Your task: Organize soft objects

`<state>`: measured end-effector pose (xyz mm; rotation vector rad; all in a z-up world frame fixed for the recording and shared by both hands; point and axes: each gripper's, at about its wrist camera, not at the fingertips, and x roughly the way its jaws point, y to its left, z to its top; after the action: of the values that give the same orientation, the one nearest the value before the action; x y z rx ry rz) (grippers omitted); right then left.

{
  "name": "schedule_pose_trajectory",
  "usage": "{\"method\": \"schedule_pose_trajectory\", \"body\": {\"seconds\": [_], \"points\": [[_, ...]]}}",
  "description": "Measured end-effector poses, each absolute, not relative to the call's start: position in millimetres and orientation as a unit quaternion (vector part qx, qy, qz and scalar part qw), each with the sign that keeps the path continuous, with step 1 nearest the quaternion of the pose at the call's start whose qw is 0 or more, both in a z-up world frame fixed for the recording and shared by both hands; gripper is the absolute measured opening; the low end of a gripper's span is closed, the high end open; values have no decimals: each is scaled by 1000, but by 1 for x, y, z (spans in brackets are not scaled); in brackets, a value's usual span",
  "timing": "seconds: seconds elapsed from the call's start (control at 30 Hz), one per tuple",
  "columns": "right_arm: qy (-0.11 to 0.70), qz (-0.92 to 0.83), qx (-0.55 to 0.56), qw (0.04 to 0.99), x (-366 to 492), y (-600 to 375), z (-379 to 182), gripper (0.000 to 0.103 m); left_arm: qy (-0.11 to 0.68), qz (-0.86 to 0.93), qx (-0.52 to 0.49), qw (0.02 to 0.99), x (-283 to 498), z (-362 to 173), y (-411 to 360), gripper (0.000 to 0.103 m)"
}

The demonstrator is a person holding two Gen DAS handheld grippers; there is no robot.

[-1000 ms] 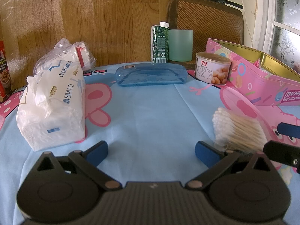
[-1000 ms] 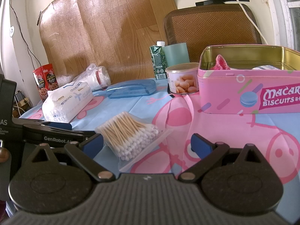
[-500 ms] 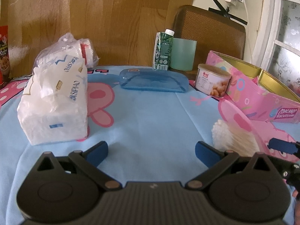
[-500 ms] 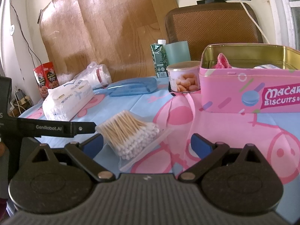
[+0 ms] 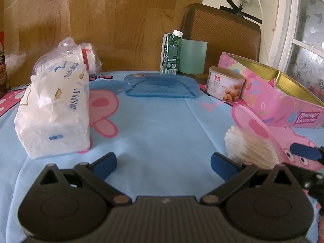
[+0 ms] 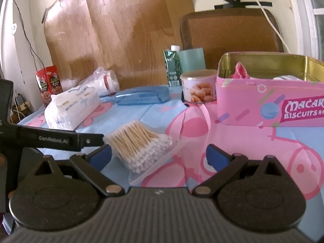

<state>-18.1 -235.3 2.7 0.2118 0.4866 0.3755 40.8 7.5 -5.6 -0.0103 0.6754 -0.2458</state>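
Home setting: counter under a cartoon-pig cloth [image 5: 162, 125], biscuit tin [image 6: 263, 105], tissue pack [image 5: 54, 109], drink carton [image 5: 171, 54], woven-back chair [image 6: 228, 34].

One tissue pack [image 5: 54, 109], one swab bag [image 6: 139, 143], one tin [image 6: 269, 103], two grippers.

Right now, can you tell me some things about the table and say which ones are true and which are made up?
1. The pink biscuit tin is open, with no lid on top. True.
2. The right gripper is squeezing the bag of cotton swabs. False: its fingers are spread wide and the bag lies on the tablecloth.
3. The tissue pack sits inside the tin. False: it rests on the tablecloth, far from the tin.
4. A green carton stands upright at the back of the table. True.
5. The left gripper holds nothing. True.
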Motion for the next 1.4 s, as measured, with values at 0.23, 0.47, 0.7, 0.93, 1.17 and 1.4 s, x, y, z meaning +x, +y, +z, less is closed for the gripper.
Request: {"method": "schedule_pose_trajectory", "body": {"seconds": [0.23, 0.47, 0.7, 0.93, 1.17, 1.4], "points": [[205, 181, 100, 957, -26, -234, 6, 101, 335, -109, 24, 935, 41, -7, -1, 103], [215, 173, 109, 955, -23, -236, 5, 101, 341, -98, 47, 934, 41, -10, -8, 103], [235, 181, 119, 947, -19, -238, 3, 101, 343, -107, 53, 932, 39, -10, -5, 103], [252, 192, 125, 940, -16, -238, 2, 101, 344, -106, 58, 931, 38, -9, -5, 103], [280, 215, 136, 926, -9, -240, 0, 101, 343, -178, -12, 922, 23, 16, 12, 102], [283, 230, 91, 927, -11, -226, 2, 85, 360, -277, -24, 891, 38, 29, -18, 89]]}}
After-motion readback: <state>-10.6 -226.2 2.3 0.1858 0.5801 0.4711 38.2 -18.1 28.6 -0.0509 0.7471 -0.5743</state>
